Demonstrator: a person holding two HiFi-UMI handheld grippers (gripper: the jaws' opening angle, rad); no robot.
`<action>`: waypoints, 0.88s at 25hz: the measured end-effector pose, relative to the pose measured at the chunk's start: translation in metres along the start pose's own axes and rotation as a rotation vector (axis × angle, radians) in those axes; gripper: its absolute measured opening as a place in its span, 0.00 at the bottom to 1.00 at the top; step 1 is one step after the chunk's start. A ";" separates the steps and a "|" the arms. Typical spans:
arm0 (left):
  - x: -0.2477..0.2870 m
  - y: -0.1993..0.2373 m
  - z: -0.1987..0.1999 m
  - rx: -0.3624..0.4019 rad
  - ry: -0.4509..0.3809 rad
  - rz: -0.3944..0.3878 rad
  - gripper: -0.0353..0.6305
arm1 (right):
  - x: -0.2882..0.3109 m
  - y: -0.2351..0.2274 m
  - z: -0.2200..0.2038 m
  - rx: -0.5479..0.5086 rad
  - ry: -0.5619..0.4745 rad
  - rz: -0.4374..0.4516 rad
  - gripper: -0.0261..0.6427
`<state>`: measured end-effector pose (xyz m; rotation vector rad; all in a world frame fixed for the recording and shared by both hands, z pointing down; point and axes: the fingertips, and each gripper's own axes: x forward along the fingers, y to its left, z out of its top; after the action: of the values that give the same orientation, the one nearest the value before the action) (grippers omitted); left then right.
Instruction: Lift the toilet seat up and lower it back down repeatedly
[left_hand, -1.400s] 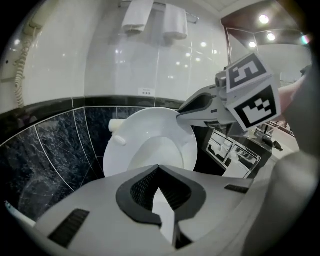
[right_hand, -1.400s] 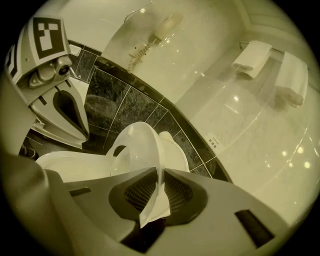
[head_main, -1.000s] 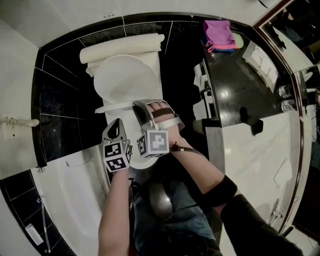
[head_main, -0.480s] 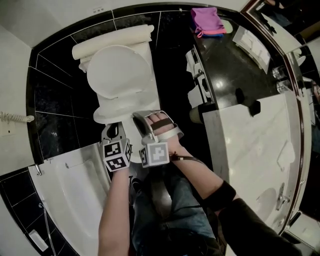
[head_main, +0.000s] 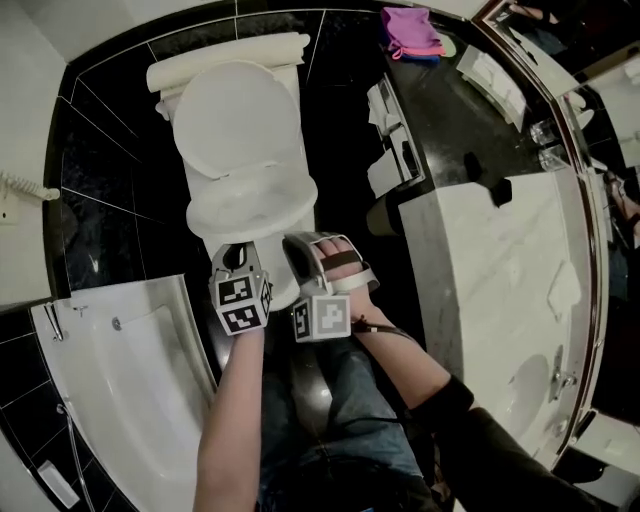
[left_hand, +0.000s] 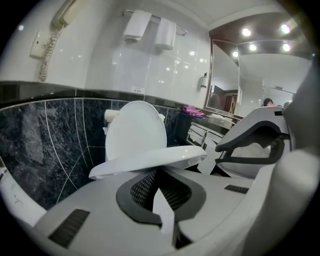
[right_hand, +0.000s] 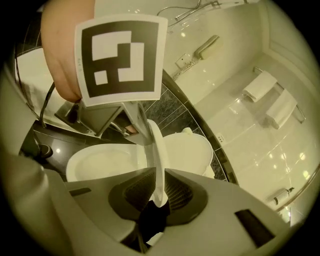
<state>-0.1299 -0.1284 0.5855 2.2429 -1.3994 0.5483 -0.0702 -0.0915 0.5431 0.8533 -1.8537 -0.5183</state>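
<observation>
A bathroom lined with black marble tiles holds a white bathtub (head_main: 130, 370) at the near left and a dark vanity surface (head_main: 450, 130) at the right, with a purple cloth (head_main: 410, 30) on its far end. The toilet stands between them against the far wall, its lid (head_main: 235, 115) upright. The toilet seat (head_main: 250, 205) is tipped partly up off the bowl, its front edge toward the person. The right tongs (head_main: 294, 246) are clenched on that front edge: in the right gripper view the seat (right_hand: 156, 160) runs edge-on between the two pads. The left tongs (head_main: 236, 256) sit just to the left at the seat's near rim. In the left gripper view the seat (left_hand: 150, 160) lies crosswise beyond the tips, and those tongs (left_hand: 162, 192) stand nearly together, gripping nothing.
</observation>
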 end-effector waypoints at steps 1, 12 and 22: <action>-0.003 -0.002 -0.008 -0.009 -0.001 -0.007 0.03 | -0.007 0.009 -0.003 0.017 0.015 -0.004 0.14; -0.040 -0.027 -0.065 0.064 -0.034 -0.046 0.03 | -0.080 0.071 -0.052 0.607 0.087 -0.077 0.06; -0.034 -0.018 -0.170 0.059 -0.067 0.087 0.03 | -0.082 0.121 -0.151 0.818 0.043 -0.113 0.06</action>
<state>-0.1441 -0.0018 0.7049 2.2743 -1.5398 0.5547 0.0488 0.0533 0.6376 1.4882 -1.9886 0.2329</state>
